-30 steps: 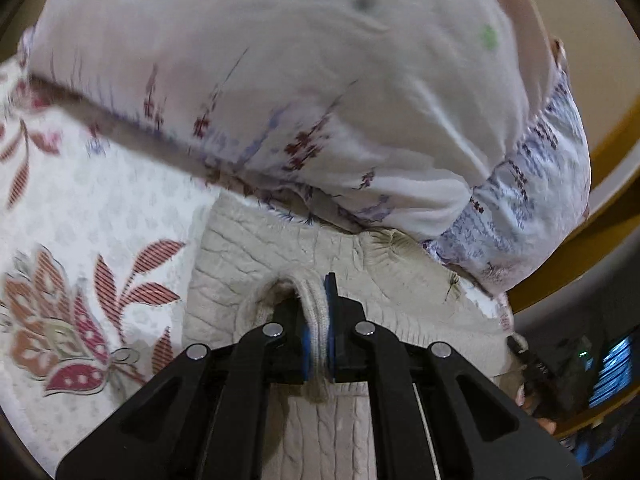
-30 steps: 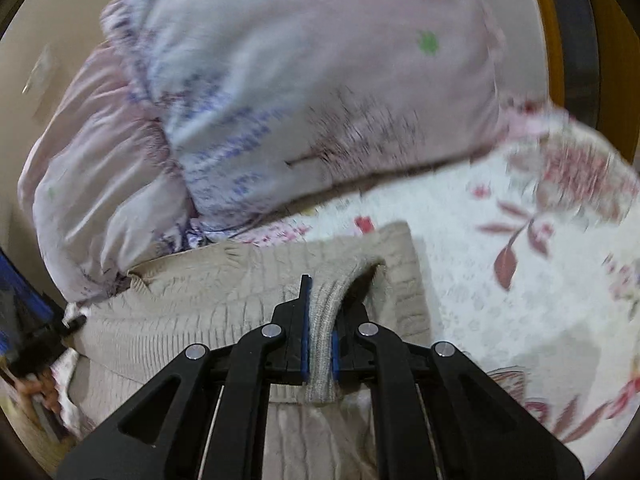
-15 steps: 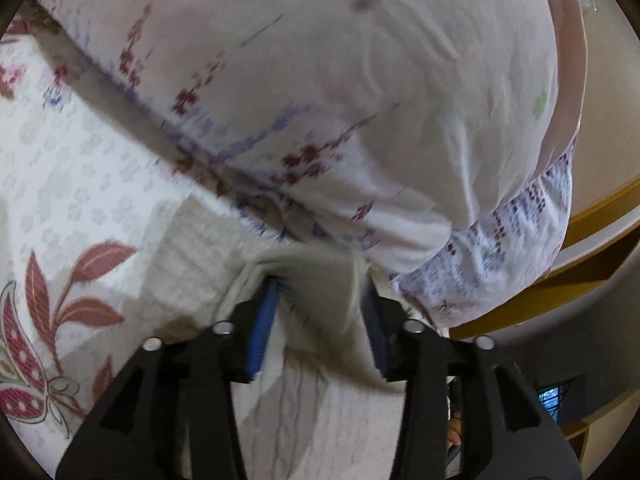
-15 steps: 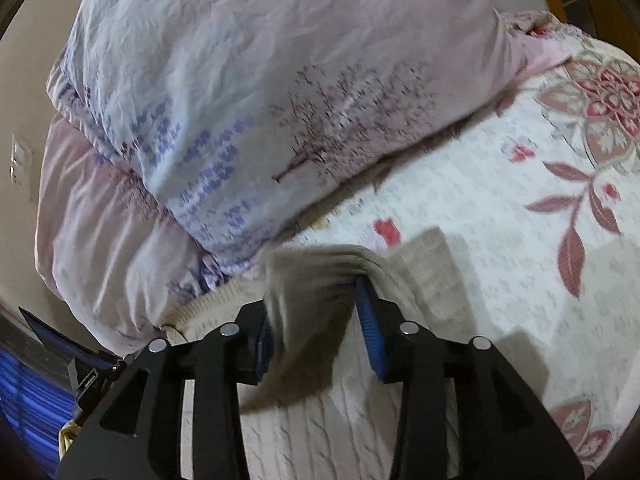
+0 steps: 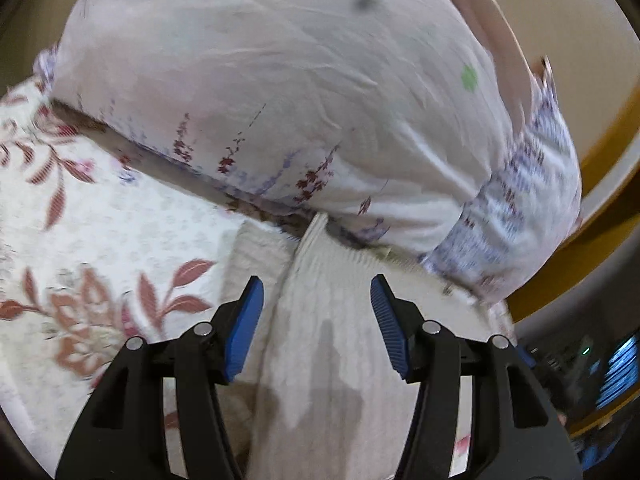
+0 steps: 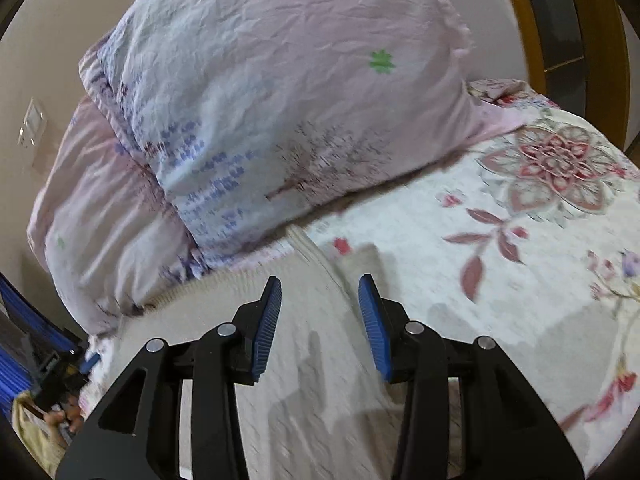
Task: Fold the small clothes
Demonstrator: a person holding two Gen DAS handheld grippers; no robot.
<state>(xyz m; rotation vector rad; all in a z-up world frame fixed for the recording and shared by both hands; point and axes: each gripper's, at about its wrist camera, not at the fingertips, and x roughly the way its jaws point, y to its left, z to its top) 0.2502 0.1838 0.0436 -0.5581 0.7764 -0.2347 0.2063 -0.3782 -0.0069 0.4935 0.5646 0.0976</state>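
A beige cable-knit garment lies flat on the floral bedsheet, its ribbed far edge reaching the foot of the pillow. It also shows in the right wrist view. My left gripper is open, its blue pads spread above the knit and holding nothing. My right gripper is open too, blue pads apart above the knit's right part, empty. The near part of the garment is hidden under both grippers.
A large pale pillow with floral print lies just beyond the garment; it also shows in the right wrist view, stacked on a pink pillow. A wooden bed frame runs at the right. The sheet extends right.
Both grippers were shut on folds of the knit a second ago. They opened and let go, and the knit now lies flat under them, with both grippers drawn back a little.
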